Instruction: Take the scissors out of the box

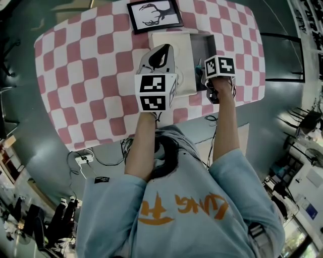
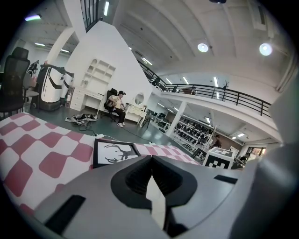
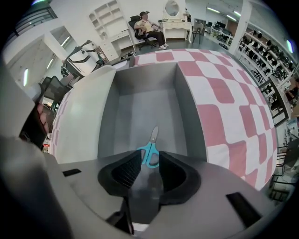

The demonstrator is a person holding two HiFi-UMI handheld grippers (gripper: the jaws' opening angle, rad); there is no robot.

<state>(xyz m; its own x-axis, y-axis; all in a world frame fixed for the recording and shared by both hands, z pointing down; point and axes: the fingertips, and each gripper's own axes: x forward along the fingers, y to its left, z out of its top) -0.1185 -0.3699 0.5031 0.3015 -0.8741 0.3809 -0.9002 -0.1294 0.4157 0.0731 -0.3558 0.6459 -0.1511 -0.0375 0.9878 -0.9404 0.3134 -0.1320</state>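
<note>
The scissors (image 3: 151, 148) have teal handles and short silver blades, and lie flat on the floor of the open grey box (image 3: 108, 107). My right gripper (image 3: 150, 158) points straight down into the box with its jaws open. The scissors' handles sit right at the tips, in the gap, and the pads do not press on them. In the head view its marker cube (image 1: 219, 66) hides the scissors inside the box (image 1: 203, 50). My left gripper (image 1: 160, 50) hovers over the white lid (image 1: 185, 55), tips together (image 2: 152, 159), with nothing seen between them.
The box stands on a pink-and-white checked tablecloth (image 1: 91, 75). A framed deer picture (image 1: 154, 15) lies just beyond it, also in the left gripper view (image 2: 113, 152). The lid slopes away on the left (image 3: 81, 121). The table's near edge is close to my body.
</note>
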